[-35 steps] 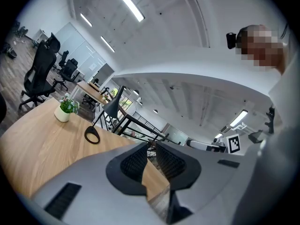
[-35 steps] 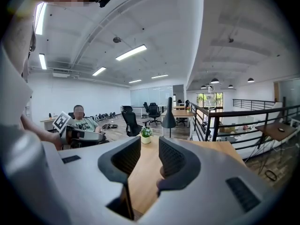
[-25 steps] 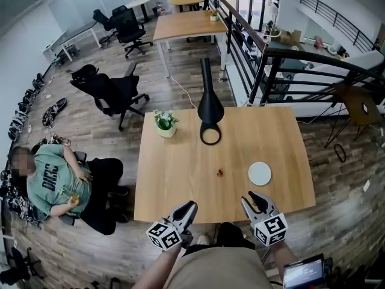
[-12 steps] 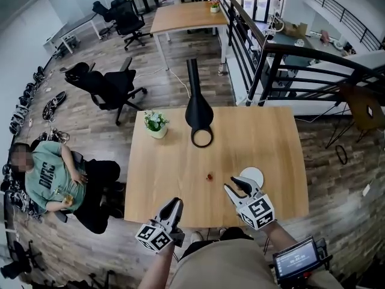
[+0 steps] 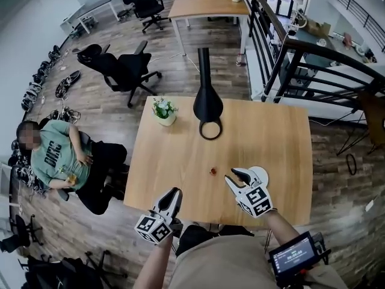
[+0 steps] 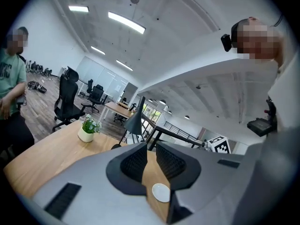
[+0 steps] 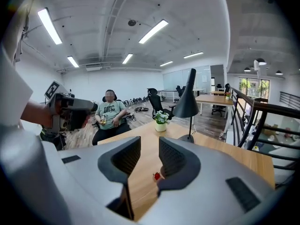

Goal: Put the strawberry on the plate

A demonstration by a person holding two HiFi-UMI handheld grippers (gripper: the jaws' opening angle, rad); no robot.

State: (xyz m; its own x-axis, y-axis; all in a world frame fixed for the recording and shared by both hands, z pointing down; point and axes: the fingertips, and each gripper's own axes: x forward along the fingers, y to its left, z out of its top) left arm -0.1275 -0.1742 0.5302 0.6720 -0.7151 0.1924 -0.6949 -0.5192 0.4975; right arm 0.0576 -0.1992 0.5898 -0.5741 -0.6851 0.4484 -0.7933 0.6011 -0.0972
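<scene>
The left gripper (image 5: 173, 192) hangs at the near edge of the tabletop (image 5: 180, 161), its jaws a narrow gap apart with nothing between them, and it looks best kept there, out of the way. The strawberry (image 5: 213, 171) lies on bare wood, near the right gripper (image 5: 236, 176) and off to the left of its tips. Those jaws are partly parted and hold nothing. The step in hand is likely the reach for the fruit. To do it well, the right jaws should probably swing until the berry sits centred in the gap, drop low enough to bracket it, then close gently, since a soft berry would bruise or roll. The plate (image 5: 260, 173) sits just beside the right jaws, partly covered by them, so the carry should be short. The right gripper view shows what the head view cannot: the strawberry (image 7: 156, 176) lies beyond the gap, close to 1 jaw's tip and not yet between the pads. Only the left gripper view shows the whole plate (image 6: 161, 192), past its own jaws.
</scene>
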